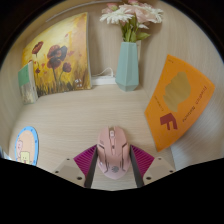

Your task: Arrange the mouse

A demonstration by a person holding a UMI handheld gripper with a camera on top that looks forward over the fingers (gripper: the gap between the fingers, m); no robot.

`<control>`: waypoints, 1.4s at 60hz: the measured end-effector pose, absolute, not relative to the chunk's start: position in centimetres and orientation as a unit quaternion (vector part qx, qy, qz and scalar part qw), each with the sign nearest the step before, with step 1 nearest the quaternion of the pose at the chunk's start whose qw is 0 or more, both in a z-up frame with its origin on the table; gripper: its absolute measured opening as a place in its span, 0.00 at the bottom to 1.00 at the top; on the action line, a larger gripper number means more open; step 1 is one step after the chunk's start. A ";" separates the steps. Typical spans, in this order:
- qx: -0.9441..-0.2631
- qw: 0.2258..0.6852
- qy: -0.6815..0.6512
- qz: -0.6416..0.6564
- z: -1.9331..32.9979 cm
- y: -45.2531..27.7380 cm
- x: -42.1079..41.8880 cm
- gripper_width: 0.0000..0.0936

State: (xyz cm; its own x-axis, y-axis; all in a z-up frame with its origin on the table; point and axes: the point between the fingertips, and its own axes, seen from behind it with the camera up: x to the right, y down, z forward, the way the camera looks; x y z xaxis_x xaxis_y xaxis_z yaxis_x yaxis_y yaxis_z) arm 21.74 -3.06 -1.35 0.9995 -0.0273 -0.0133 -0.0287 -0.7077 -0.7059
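A pink computer mouse [112, 152] sits between my gripper's [113, 168] two fingers, with its nose pointing away from me. The magenta pads [84, 160] lie against both its sides with no gap showing, so the gripper is shut on the mouse. The mouse is low over the pale wooden table [100, 110]. Its rear end is hidden below the fingers.
An orange sheet [178, 100] lies ahead to the right. A pale blue vase with flowers [128, 62] stands at the back by the wall. A flower painting [56, 56] leans at the back left. A small light-blue card [26, 145] lies to the left.
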 end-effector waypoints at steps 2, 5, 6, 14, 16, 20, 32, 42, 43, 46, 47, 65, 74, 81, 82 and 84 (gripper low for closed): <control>-0.925 0.380 0.014 0.000 -1.4 -3.1 21.6 0.61; -0.926 0.377 0.015 -0.007 -1.4 -3.1 21.5 0.57; -0.927 0.376 0.016 -0.010 -1.4 -3.1 21.5 0.57; -0.931 0.362 0.029 -0.036 -1.4 -3.4 21.7 0.48; -0.934 0.354 0.033 -0.042 -1.3 -3.4 21.7 0.46; -0.940 0.335 0.041 -0.050 -0.9 -3.6 21.5 0.43; -0.905 0.419 0.064 -0.041 12.5 0.0 15.8 0.43; -0.867 0.497 0.037 -0.015 23.8 2.1 6.3 0.43; -0.865 0.501 0.033 -0.012 24.3 2.1 5.2 0.43; -0.862 0.506 0.019 0.000 25.0 1.7 1.8 0.43; -0.862 0.506 0.014 0.005 25.0 1.5 0.7 0.43; -0.923 0.382 -0.033 0.016 7.4 -5.2 -10.5 0.43; -0.936 0.351 -0.033 0.007 1.9 -7.5 -11.2 0.43; -0.944 0.329 -0.023 0.005 -0.9 -8.4 -10.9 0.43; -0.945 0.326 -0.022 0.005 -1.2 -8.6 -10.9 0.43; -0.943 0.332 -0.019 0.004 -1.1 -8.4 -11.0 0.43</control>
